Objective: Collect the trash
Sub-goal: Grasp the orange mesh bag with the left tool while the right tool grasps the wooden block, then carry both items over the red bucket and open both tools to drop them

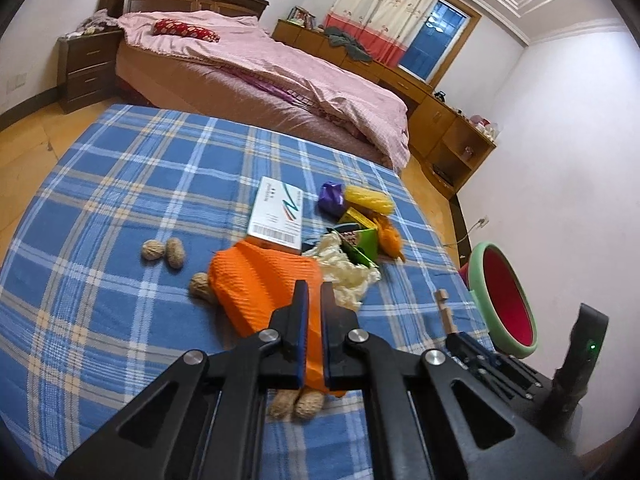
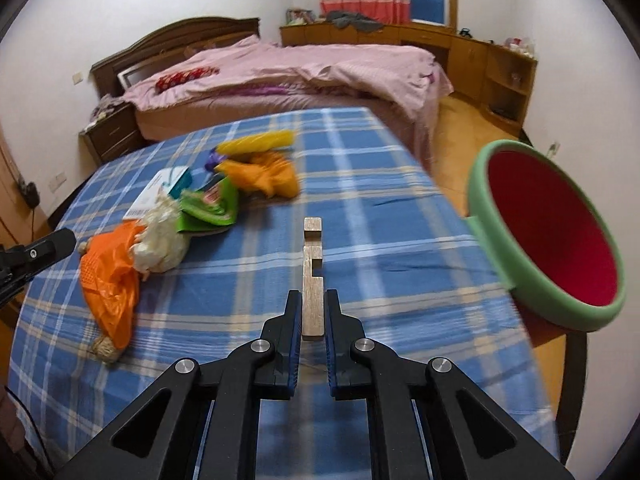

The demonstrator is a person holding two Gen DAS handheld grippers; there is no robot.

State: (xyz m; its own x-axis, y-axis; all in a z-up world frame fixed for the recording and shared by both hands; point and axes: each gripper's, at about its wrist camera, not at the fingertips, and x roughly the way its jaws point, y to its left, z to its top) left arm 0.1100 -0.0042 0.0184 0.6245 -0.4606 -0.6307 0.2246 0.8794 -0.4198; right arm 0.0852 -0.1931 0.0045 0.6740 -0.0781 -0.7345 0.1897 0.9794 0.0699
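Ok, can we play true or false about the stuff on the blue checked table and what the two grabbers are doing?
1. The left gripper is shut on the orange bag. True.
2. The right gripper holds a walnut. False: it is shut on a notched wooden piece.
3. The bowl beside the table is green outside and red inside. True.
4. The bowl is full of trash. False: its red inside shows nothing in it.
5. A white card with a barcode lies on the checked cloth. True.
6. The yellow corn lies alone at the near edge. False: it sits in the far pile beside a purple wrapper.
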